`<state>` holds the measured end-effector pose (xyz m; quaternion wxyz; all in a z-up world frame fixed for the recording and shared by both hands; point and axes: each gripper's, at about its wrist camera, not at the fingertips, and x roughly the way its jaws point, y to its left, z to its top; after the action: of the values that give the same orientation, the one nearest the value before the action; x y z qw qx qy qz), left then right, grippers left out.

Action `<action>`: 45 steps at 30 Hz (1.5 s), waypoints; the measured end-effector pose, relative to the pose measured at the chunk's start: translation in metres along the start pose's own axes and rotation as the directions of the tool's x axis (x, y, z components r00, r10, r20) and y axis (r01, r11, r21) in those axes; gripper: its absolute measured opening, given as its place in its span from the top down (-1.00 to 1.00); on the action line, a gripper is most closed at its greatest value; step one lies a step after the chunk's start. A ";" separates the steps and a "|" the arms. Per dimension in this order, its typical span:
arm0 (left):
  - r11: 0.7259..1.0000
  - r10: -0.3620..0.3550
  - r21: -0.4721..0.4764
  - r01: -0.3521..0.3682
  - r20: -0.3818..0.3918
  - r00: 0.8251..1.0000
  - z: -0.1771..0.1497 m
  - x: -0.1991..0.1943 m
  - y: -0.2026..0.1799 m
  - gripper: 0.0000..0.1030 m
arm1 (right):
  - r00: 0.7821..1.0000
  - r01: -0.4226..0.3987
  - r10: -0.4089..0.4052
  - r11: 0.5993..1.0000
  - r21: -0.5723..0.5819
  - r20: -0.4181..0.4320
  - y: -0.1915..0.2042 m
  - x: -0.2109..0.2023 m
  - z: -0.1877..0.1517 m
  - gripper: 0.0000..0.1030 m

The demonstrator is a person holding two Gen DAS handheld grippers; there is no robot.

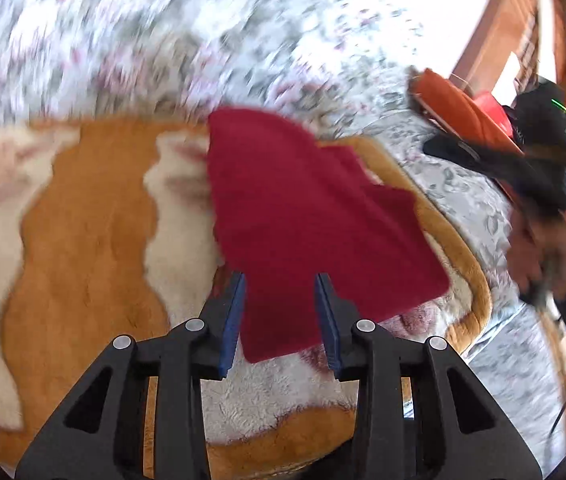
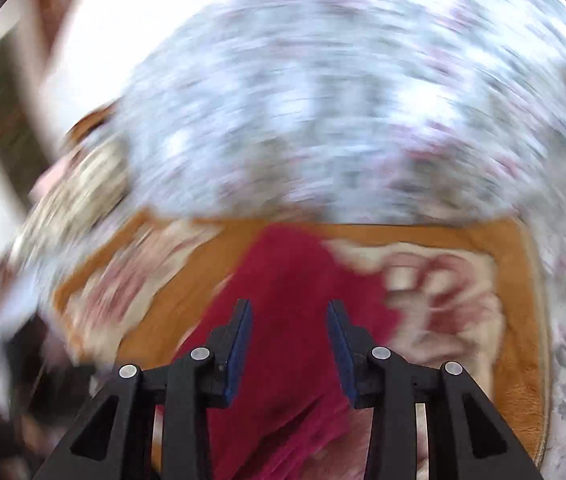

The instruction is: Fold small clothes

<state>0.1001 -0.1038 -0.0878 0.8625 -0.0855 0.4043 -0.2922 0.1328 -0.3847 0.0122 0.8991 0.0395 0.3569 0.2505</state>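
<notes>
A small dark red cloth (image 1: 307,216) lies flat on an orange and cream plush blanket (image 1: 83,216), with stepped edges on its right side. My left gripper (image 1: 281,284) is open and empty, its blue pads above the cloth's near edge. My right gripper (image 2: 289,310) is open and empty too, hovering over the red cloth (image 2: 291,280), which lies on the blanket (image 2: 435,304). The right wrist view is heavily motion-blurred. The right gripper body also shows at the right of the left wrist view (image 1: 539,148), held by a hand.
A grey and pink floral bedspread (image 1: 163,40) surrounds the blanket. An orange-red object (image 1: 459,108) and a wooden chair frame (image 1: 499,20) stand at the far right. The bedspread also fills the upper half of the right wrist view (image 2: 323,100).
</notes>
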 end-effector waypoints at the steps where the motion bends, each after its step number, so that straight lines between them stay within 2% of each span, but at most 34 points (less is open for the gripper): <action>1: 1.000 -0.020 -0.012 0.019 -0.011 1.000 -0.003 0.006 0.000 0.39 | 1.000 -0.002 0.001 0.996 -0.086 -0.019 0.019 0.003 -0.008 0.28; 4: 1.000 -0.013 -0.001 0.013 -0.023 1.000 -0.011 0.017 -0.010 0.39 | 0.997 0.017 -0.042 0.947 -0.321 -0.069 0.065 0.020 -0.036 0.28; 6: 1.000 0.019 0.010 -0.019 -0.048 0.999 -0.011 0.023 -0.012 0.39 | 0.993 0.014 -0.059 0.917 -0.398 -0.101 0.074 0.032 -0.055 0.28; 8: 0.999 0.050 0.000 -0.051 -0.128 0.991 -0.011 0.040 -0.008 0.39 | 0.973 0.089 -0.176 0.882 -0.462 -0.149 0.066 0.057 -0.072 0.28; 10: 0.997 0.074 0.018 -0.072 -0.150 0.986 -0.011 0.047 -0.009 0.39 | 0.957 0.105 -0.213 0.889 -0.447 -0.198 0.042 0.079 -0.090 0.29; 12: 0.989 0.136 0.074 -0.126 -0.147 0.980 -0.013 0.051 -0.021 0.38 | 0.981 0.086 -0.153 0.895 -0.439 -0.118 0.030 0.076 -0.103 0.29; 14: 0.983 0.168 0.094 -0.157 -0.136 0.976 -0.015 0.053 -0.026 0.38 | 0.989 0.071 -0.113 0.924 -0.375 -0.091 0.021 0.074 -0.105 0.29; 17: 0.989 0.143 0.062 -0.136 -0.128 0.981 -0.015 0.048 -0.022 0.38 | 0.989 0.072 -0.110 0.939 -0.336 -0.095 0.021 0.072 -0.103 0.28; 19: 0.997 0.077 0.000 -0.078 -0.112 0.991 -0.009 0.032 -0.013 0.38 | 0.990 0.044 -0.081 0.957 -0.286 -0.118 0.021 0.066 -0.096 0.29; 21: 0.999 0.028 -0.016 -0.029 -0.037 0.999 0.008 0.014 -0.010 0.38 | 0.991 0.006 -0.037 0.973 -0.230 -0.131 0.019 0.052 -0.082 0.29; 23: 1.000 0.004 -0.001 -0.004 0.035 0.999 0.037 0.001 -0.011 0.38 | 0.999 -0.010 0.002 0.981 -0.196 -0.042 0.021 0.026 -0.067 0.29; 26: 0.999 0.017 0.032 -0.019 0.061 0.998 0.096 0.016 -0.016 0.38 | 0.998 0.024 -0.015 0.988 -0.151 0.066 0.015 0.011 -0.034 0.28; 29: 1.000 -0.017 0.017 0.018 -0.015 1.000 0.137 0.056 -0.015 0.38 | 0.998 0.031 -0.022 0.981 -0.189 0.053 0.016 0.031 -0.006 0.28; 31: 1.000 0.006 0.015 -0.005 -0.046 0.999 0.154 0.087 -0.015 0.38 | 0.998 0.069 -0.070 0.964 -0.256 0.008 0.014 0.056 0.005 0.28; 34: 0.999 0.048 -0.020 -0.050 -0.090 0.995 0.157 0.126 -0.007 0.38 | 0.990 0.117 -0.134 0.957 -0.266 -0.050 -0.006 0.092 0.013 0.28; 36: 0.994 0.081 -0.060 -0.090 -0.134 0.988 0.149 0.153 0.004 0.38 | 0.979 0.144 -0.177 0.952 -0.268 -0.101 -0.029 0.118 0.008 0.28; 37: 0.990 0.120 -0.056 -0.130 -0.167 0.979 0.141 0.170 0.009 0.38 | 0.975 0.144 -0.183 0.952 -0.270 -0.124 -0.036 0.125 0.005 0.28; 38: 0.988 0.139 -0.048 -0.150 -0.182 0.973 0.134 0.177 0.010 0.39 | 0.974 0.129 -0.173 0.954 -0.270 -0.147 -0.045 0.133 -0.002 0.26; 40: 0.985 0.157 -0.051 -0.166 -0.142 0.977 0.128 0.184 0.015 0.39 | 0.982 0.110 -0.145 0.958 -0.263 -0.119 -0.052 0.136 -0.012 0.23; 43: 0.979 0.172 -0.082 -0.188 -0.171 0.970 0.130 0.197 0.022 0.38 | 0.993 0.071 -0.086 0.981 -0.179 -0.079 -0.069 0.138 -0.021 0.20; 45: 0.977 0.183 -0.079 -0.200 -0.189 0.965 0.133 0.203 0.023 0.38 | 0.995 0.049 -0.063 0.987 -0.154 -0.083 -0.074 0.138 -0.022 0.19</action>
<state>0.3114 -0.2128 -0.1405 0.8414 -0.0611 0.5007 -0.1940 0.2353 -0.3852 -0.1086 0.8896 -0.0499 0.3769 0.2530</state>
